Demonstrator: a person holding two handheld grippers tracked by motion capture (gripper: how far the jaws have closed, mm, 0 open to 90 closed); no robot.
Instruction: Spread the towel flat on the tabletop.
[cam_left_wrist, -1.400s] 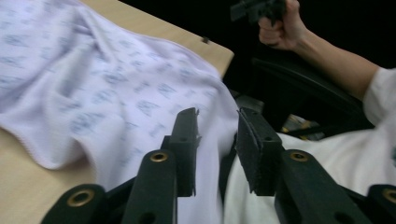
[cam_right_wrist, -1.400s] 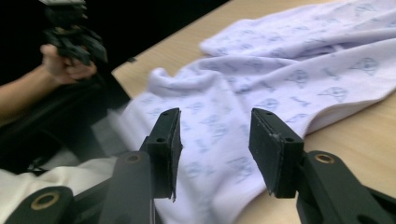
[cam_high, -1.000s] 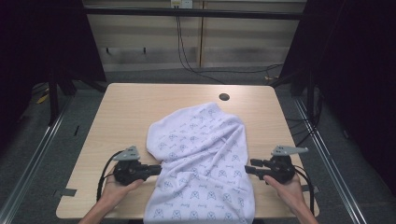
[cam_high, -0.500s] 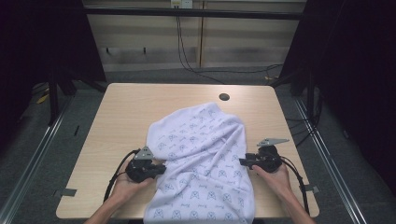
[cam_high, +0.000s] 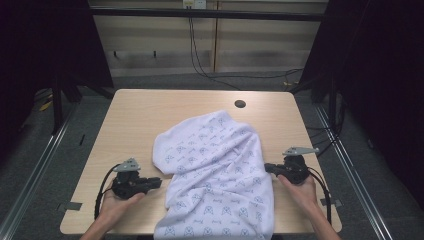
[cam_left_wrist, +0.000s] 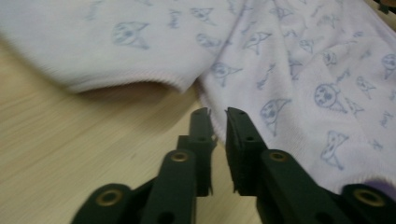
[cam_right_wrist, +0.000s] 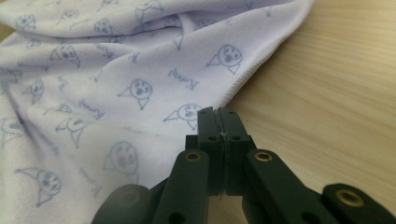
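Note:
A white cloth (cam_high: 215, 170) printed with small blue faces lies crumpled on the wooden table (cam_high: 145, 115), its near end hanging over the front edge. My left gripper (cam_high: 159, 183) rests on the table just left of the cloth's edge. In the left gripper view its jaws (cam_left_wrist: 217, 115) have just been opening and stand slightly apart, with nothing between them and the cloth's hem (cam_left_wrist: 205, 88) just ahead. My right gripper (cam_high: 267, 167) sits at the cloth's right edge. In the right gripper view its jaws (cam_right_wrist: 218, 112) have just closed, shut on the cloth (cam_right_wrist: 116, 70) at its hem.
A dark round hole (cam_high: 240, 104) sits near the table's far edge. Bare wood lies to the left and behind the cloth. Black cables (cam_high: 210, 75) run across the floor beyond the table, and metal rails (cam_high: 45, 150) flank both sides.
My left gripper has drawn back to the left, off the cloth's edge, with its jaws parted. The right gripper has stayed at the right edge and closed.

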